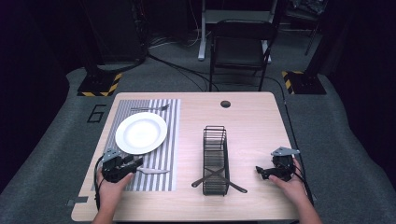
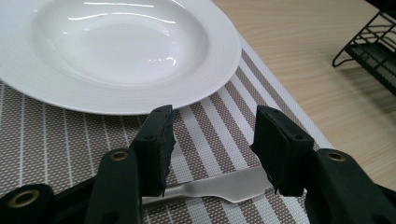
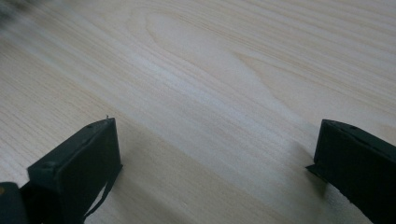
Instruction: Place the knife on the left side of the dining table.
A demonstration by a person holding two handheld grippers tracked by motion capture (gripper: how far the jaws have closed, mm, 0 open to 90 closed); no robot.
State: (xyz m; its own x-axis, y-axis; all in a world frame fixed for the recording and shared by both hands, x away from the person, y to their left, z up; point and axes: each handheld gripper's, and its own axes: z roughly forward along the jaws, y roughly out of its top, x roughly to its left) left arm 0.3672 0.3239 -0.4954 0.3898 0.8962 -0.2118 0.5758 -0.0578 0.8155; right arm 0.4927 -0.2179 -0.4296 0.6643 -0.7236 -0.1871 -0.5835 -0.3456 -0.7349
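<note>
High view: one desk (image 1: 252, 116) carried one striped placemat (image 1: 170, 140), one white plate (image 1: 141, 132), one fork (image 1: 149, 108) beyond it, one knife (image 1: 153, 171) at the mat's near edge, and one wire rack (image 1: 215, 161) with two utensils crossed at its near end. The left hand-held gripper (image 1: 136, 163) lay at the knife's handle; the right hand-held gripper (image 1: 259, 171) rested on bare wood.

Left gripper view: jaws stood partly open, the knife (image 2: 219, 186) lying between them, unclamped.

Right gripper view: jaws stood wide apart, empty.
</note>
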